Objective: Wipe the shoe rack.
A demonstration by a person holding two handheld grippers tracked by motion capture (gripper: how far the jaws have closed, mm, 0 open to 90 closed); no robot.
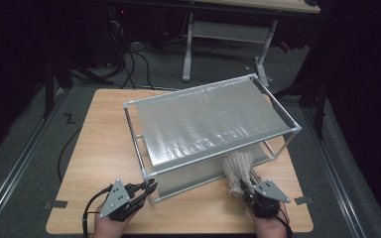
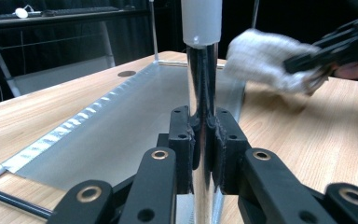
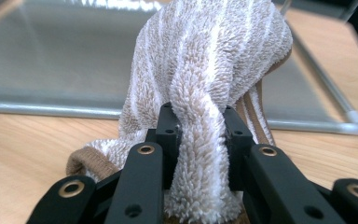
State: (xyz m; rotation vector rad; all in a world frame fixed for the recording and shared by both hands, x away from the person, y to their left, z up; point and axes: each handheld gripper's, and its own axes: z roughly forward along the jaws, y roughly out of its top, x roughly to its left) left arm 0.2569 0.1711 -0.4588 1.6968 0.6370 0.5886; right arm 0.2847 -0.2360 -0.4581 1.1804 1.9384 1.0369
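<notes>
A person at a wooden table (image 1: 99,148) works two hand-held grippers on a metal rack (image 1: 213,124) and a towel (image 1: 238,171). The left gripper (image 1: 146,188), at the near left corner of the rack, has its jaws pressed together on the rack's upright corner post (image 2: 203,93); seen from that gripper's own camera, the shiny post rises straight up between the black pads to a white cap at the top of the view. The rack sits mid-table, its long axis running from the near left toward the far right, its silvery top shelf tilted in the high view.

The right gripper (image 1: 248,191) pinches the towel, a fluffy beige-and-white striped cloth bunched into a roll whose length runs away from the jaws toward the rack. The towel lies on the tabletop at the rack's near right side, its far end reaching up against the lower shelf (image 3: 51,60), its brown-edged hem trailing beside the jaws.
</notes>
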